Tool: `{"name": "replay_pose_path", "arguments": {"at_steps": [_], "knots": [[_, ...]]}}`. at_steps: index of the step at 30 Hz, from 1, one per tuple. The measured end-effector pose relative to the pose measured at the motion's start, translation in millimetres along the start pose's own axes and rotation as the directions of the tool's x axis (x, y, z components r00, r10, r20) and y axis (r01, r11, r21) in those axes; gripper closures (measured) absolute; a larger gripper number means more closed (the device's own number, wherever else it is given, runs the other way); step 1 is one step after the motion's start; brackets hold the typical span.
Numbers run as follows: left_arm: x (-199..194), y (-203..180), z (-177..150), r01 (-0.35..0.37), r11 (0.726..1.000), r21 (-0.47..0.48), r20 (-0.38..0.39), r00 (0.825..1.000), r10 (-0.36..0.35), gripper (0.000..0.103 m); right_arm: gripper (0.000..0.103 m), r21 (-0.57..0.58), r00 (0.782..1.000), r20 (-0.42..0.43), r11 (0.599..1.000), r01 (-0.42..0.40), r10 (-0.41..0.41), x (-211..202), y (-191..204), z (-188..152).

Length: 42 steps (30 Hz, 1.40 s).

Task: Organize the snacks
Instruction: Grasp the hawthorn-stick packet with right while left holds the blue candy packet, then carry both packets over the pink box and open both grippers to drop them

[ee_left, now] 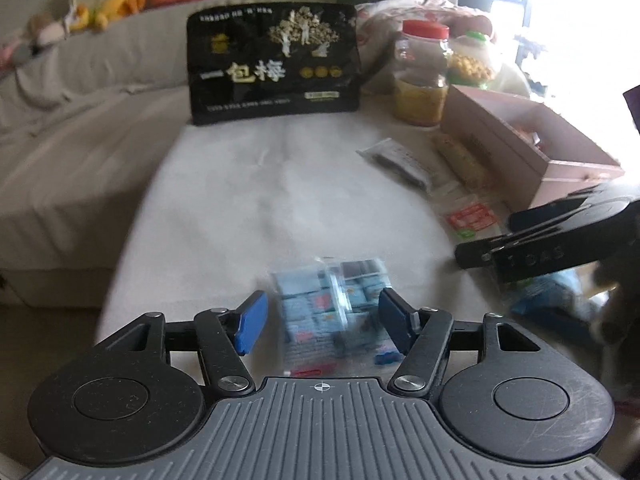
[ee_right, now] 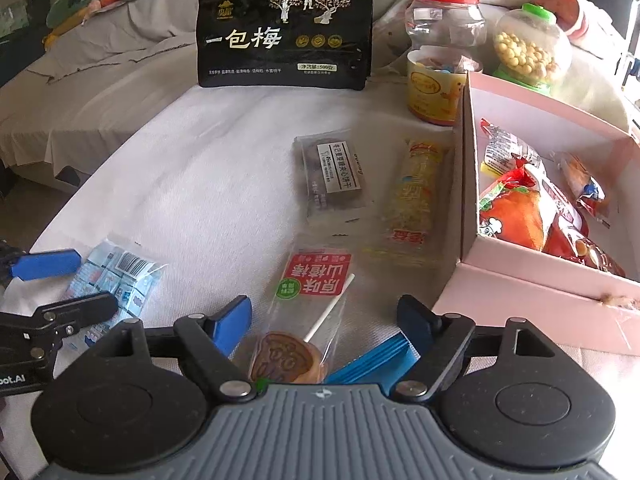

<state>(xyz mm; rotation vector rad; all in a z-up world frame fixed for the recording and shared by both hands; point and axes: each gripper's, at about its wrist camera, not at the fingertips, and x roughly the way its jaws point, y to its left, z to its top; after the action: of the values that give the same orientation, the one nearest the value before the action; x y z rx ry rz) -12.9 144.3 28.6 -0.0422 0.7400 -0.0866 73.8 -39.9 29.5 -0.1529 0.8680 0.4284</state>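
A clear pack of light-blue candies [ee_left: 332,308] lies on the white table between the blue pads of my left gripper [ee_left: 323,322]. That gripper is open, with a gap showing at the left pad. The right wrist view has the same pack [ee_right: 116,276] at the left, beside the left gripper [ee_right: 60,286]. My right gripper [ee_right: 325,322] is open over a clear lollipop packet with a red label [ee_right: 312,300] that lies flat on the table. The open pink box [ee_right: 540,280] at the right holds red and orange snack packets [ee_right: 520,208].
A dark biscuit pack [ee_right: 334,176] and a yellow snack bar [ee_right: 414,192] lie mid-table beside the box. A black pouch [ee_right: 286,26], a red-lidded jar [ee_right: 444,52] and a green-capped jar [ee_right: 532,48] stand at the back. A blue ridged thing [ee_right: 372,364] lies under my right finger. A sofa runs along the left.
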Motion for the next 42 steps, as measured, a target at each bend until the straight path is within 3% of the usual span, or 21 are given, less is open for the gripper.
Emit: {"name": "replay_pose_path", "arguments": {"at_steps": [2,8,13,19,24,29,32,33,34,42], "knots": [[3,2,0,0.054,0.998,-0.04,-0.019,0.998,-0.055,0.032,0.021,-0.005,1.0,-0.001,1.0,0.002,-0.002,1,0,0],[14,0,0,0.067,0.997,-0.043,-0.023,0.997,-0.068,0.027,0.018,-0.008,1.0,-0.002,1.0,0.0,0.0,1,1,0],[19,-1,1,0.078,0.997,-0.027,0.0,0.997,-0.078,0.027,0.0,-0.008,0.998,-0.033,0.999,-0.053,0.053,5,-1,1],[16,9,-2,0.113,0.991,-0.067,0.027,0.993,-0.111,0.033,0.0,-0.058,0.995,-0.096,0.997,-0.046,0.04,9,6,4],[9,17,-7,0.126,0.987,-0.096,0.034,0.992,-0.123,0.035,0.001,-0.1,0.995,-0.09,0.993,-0.057,0.048,9,8,5],[7,12,-8,0.107,0.992,-0.071,0.022,0.994,-0.106,0.035,0.013,-0.115,0.998,-0.051,0.992,-0.053,0.048,10,14,9],[7,12,-8,0.105,0.992,-0.07,0.023,0.994,-0.104,0.035,0.037,-0.128,0.997,-0.046,0.99,-0.065,0.06,4,22,8],[7,12,-9,0.105,0.992,-0.071,0.023,0.994,-0.103,0.035,0.052,-0.137,0.997,-0.043,0.988,-0.07,0.064,1,25,7],[7,12,-9,0.105,0.992,-0.072,0.023,0.994,-0.103,0.035,0.057,-0.145,0.996,-0.045,0.986,-0.077,0.071,0,28,7],[3,6,-7,0.094,0.993,-0.074,0.005,0.996,-0.094,0.036,0.063,-0.132,0.987,0.042,0.98,-0.147,0.153,-48,25,2]]}}
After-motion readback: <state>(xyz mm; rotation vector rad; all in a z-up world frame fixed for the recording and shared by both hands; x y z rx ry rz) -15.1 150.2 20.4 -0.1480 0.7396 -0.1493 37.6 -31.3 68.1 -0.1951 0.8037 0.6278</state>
